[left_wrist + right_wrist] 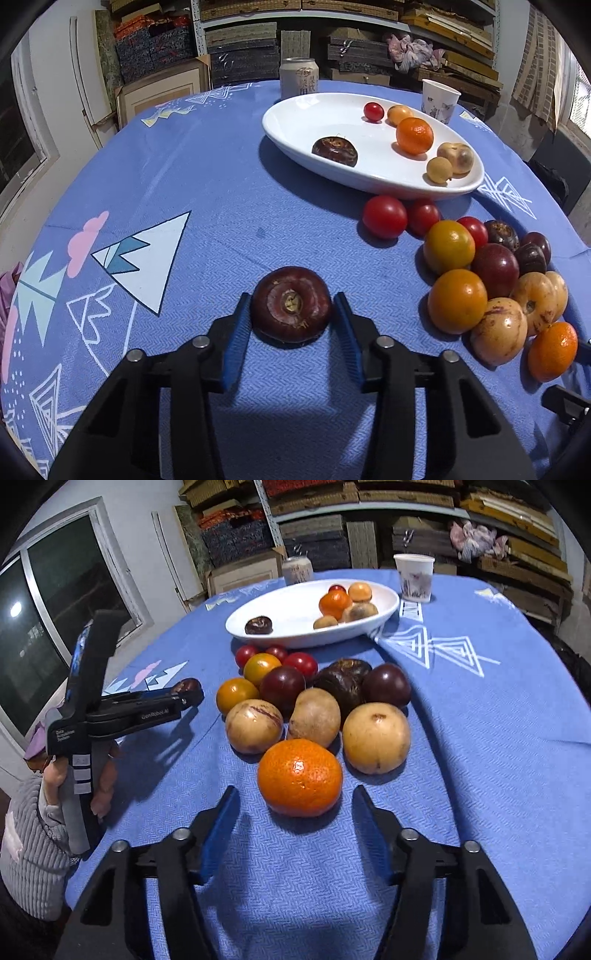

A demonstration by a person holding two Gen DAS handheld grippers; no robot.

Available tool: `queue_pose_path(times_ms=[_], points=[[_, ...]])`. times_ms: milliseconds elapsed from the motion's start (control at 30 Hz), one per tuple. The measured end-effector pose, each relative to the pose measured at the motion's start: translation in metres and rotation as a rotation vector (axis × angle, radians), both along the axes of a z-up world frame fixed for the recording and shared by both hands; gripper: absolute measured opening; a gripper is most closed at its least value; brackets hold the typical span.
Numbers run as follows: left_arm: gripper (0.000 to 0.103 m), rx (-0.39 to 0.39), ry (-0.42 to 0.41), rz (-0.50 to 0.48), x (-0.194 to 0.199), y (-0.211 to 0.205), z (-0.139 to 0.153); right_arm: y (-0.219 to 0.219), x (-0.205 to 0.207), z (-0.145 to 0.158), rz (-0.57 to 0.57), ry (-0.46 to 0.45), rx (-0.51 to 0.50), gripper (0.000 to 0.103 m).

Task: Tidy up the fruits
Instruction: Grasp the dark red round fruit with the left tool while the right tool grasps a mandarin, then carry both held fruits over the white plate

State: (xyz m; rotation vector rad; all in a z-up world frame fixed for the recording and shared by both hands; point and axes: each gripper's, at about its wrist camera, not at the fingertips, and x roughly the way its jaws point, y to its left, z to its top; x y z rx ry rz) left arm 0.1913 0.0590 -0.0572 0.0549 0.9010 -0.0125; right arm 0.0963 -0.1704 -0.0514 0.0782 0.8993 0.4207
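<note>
A dark maroon water chestnut (291, 307) lies on the blue tablecloth between the tips of my left gripper (291, 304). The jaws stand around it with a thin gap on the right side. In the right wrist view the same chestnut (189, 685) shows at the left gripper's tip. My right gripper (293, 801) is open just short of a tangerine (300, 777) at the front of the fruit pile (317, 701). A white oval plate (295, 122) holds several fruits, among them another chestnut (334, 150) and a tangerine (414, 135).
A drink can (298, 76) and a paper cup (439, 99) stand behind the plate. Loose tomatoes (385, 216) lie against the plate's near rim. Shelves of boxes line the back wall. The table's edge curves off left and right.
</note>
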Motion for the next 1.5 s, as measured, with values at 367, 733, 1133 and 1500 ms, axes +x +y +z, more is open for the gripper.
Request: queue_pose_path(times_ms=[367,733,1133,1500], points=[[0.042,-0.004,0.001,0.002,-0.001,0.001,0.0,-0.002,0.015,-0.005,-0.029,0.06,0.084,0.048],[0.042,-0.062,-0.047,0.03,-0.009,0.011,0.014,-0.017,0.006,0.014,-0.063,-0.022,0.15,0.047],[0.042,-0.11,-0.136,0.07,0.081,0.01,0.084,0.004,0.112,0.111,-0.061,-0.102,0.179,0.047],[0.042,-0.14,-0.055,0.074,0.181,0.005,0.05,0.062,0.214,0.053,-0.044,0.039,0.039,0.047]])
